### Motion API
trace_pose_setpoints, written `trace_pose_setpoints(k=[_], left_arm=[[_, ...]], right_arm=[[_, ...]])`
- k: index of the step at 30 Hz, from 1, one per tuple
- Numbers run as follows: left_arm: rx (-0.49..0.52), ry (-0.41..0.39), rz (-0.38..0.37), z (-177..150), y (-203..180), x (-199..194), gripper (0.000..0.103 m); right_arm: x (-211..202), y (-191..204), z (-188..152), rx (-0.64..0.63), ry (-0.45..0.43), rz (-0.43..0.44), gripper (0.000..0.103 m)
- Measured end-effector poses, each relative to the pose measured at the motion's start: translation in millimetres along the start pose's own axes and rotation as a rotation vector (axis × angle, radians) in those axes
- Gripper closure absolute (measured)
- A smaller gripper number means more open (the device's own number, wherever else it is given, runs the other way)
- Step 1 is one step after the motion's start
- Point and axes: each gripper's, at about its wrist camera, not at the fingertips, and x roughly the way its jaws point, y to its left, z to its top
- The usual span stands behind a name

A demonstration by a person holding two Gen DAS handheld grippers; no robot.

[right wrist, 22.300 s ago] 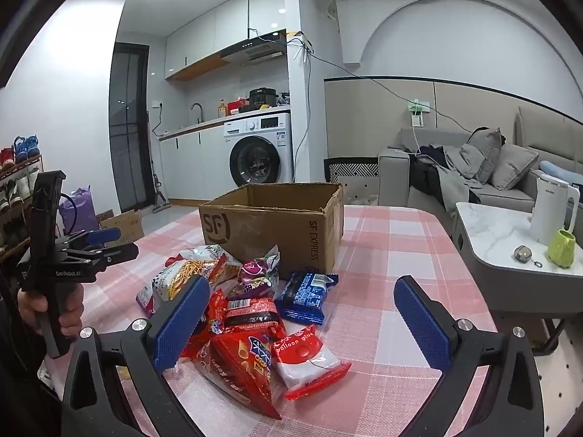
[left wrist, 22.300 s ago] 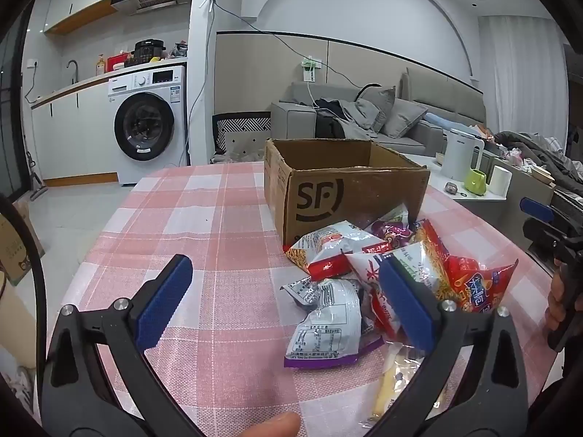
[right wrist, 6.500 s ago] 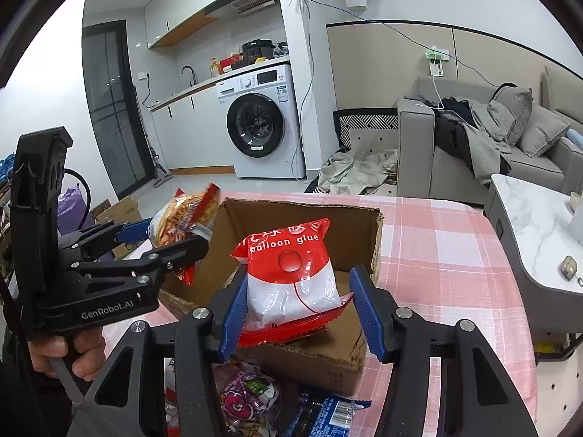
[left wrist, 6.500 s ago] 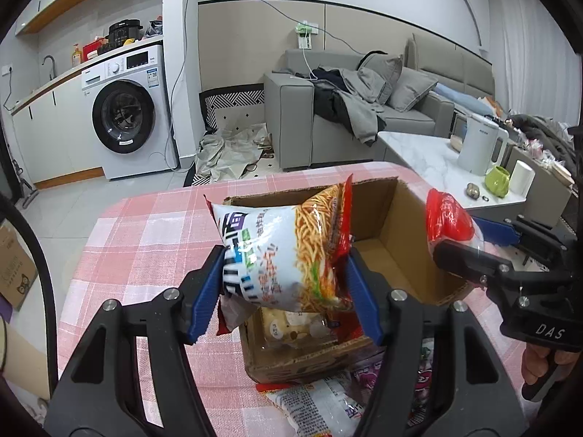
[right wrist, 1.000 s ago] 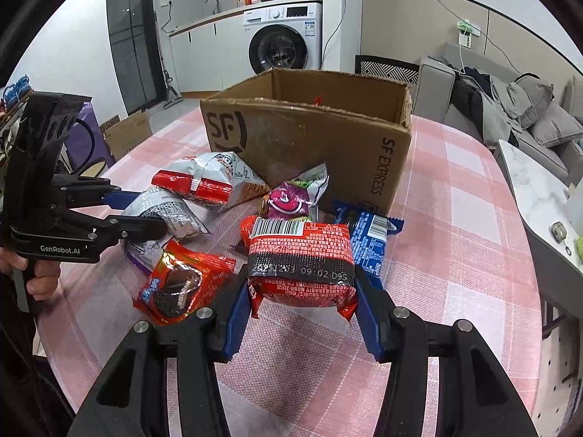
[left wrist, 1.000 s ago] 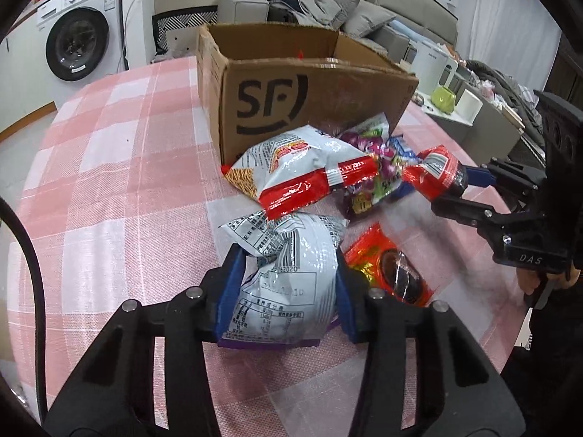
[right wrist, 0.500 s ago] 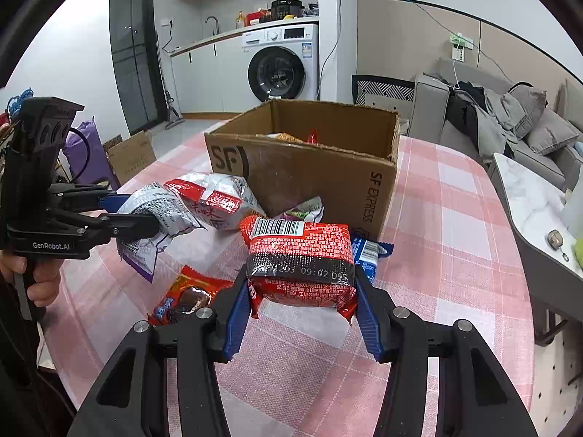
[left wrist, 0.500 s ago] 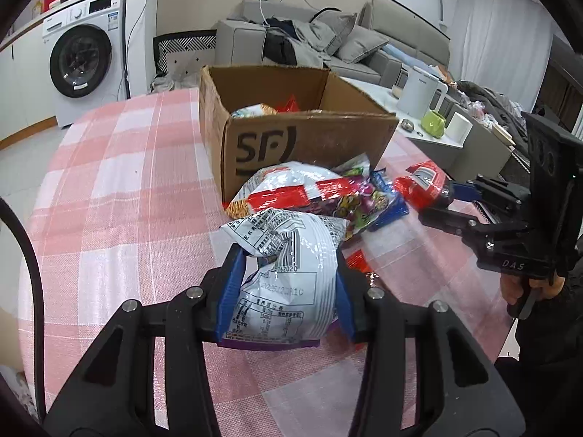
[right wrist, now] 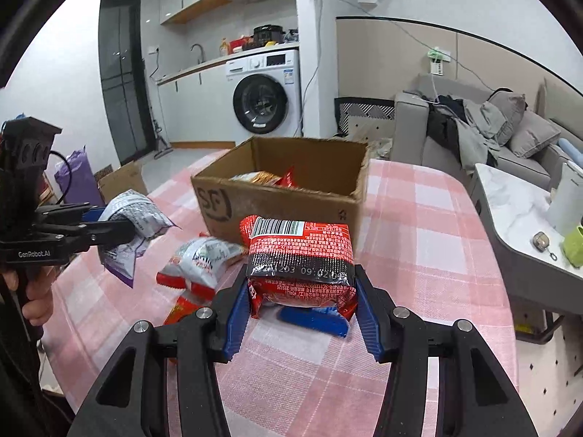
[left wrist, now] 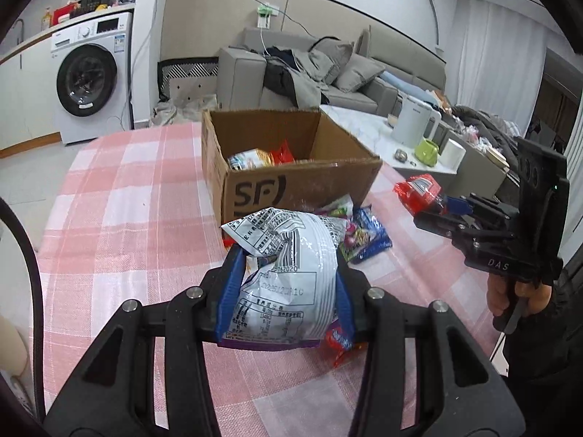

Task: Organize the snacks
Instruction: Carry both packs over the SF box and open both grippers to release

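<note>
- Above the checked tablecloth [left wrist: 109, 218], left gripper [left wrist: 284, 287] was clamped on a silver snack bag [left wrist: 288, 276], bag clear of the table.
- Right gripper [right wrist: 302, 298] was clamped on a red noodle pack [right wrist: 300, 255], barcode side up, also lifted off the cloth.
- Cardboard box [right wrist: 277, 200] stood open on the table just behind both packs; a few snacks [left wrist: 260, 156] lay inside.
- On the cloth in front of the box lay a white-and-red bag [right wrist: 198, 260], a blue pack [left wrist: 371, 235] and a small red pack [left wrist: 339, 338].
- One hand [left wrist: 517, 291] held the right gripper's handle.
</note>
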Motion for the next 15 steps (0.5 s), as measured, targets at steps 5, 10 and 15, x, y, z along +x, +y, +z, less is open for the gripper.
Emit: trace_pose_setpoints(k=[5, 10, 15], left_arm=[[0.011, -0.044, 0.021, 13, -8, -10, 0.061], [0.021, -0.089, 0.045, 36, -16, -13, 0.061], [0.02, -0.127, 0.086, 62, -20, -8, 0.061]], right_arm=[[-7, -9, 8, 0.024, -0.035, -0.006, 0.05], [-10, -12, 23, 0.032, -0.065, -0.013, 0.05], [-9, -11, 42, 0.027, -0.084, -0.021, 0.05]])
